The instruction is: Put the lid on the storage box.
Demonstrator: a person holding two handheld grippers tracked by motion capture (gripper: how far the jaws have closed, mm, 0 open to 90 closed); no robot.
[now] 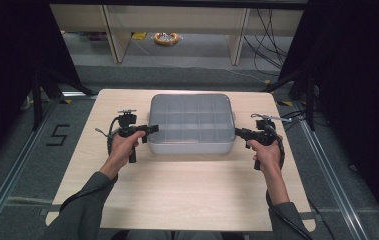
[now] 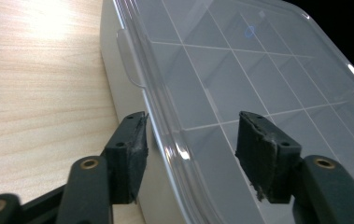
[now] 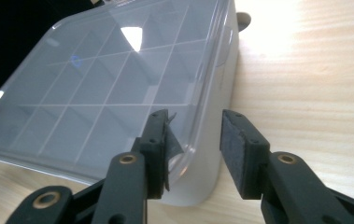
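A grey compartment box [image 1: 192, 122] with a clear lid stands shut at the middle of the wooden table [image 1: 177, 190]. My left gripper [image 1: 153, 129] is at the box's front left corner. In the left gripper view its jaws [image 2: 191, 122] straddle the lid's rim [image 2: 165, 140], one jaw outside the wall, the other over the lid with a gap. My right gripper [image 1: 237, 132] is at the front right corner. In the right gripper view its jaws [image 3: 195, 119] are drawn in on the lid rim [image 3: 198, 130], one pad on the lid [image 3: 95, 79] and one against the wall.
A latch tab [image 2: 128, 56] sticks out of the box's left side, another tab [image 3: 244, 18] out of its right side. Bare tabletop lies in front of the box. Beyond the table are shelf legs [image 1: 114, 35], floor cables [image 1: 267, 45] and an orange roll [image 1: 166, 38].
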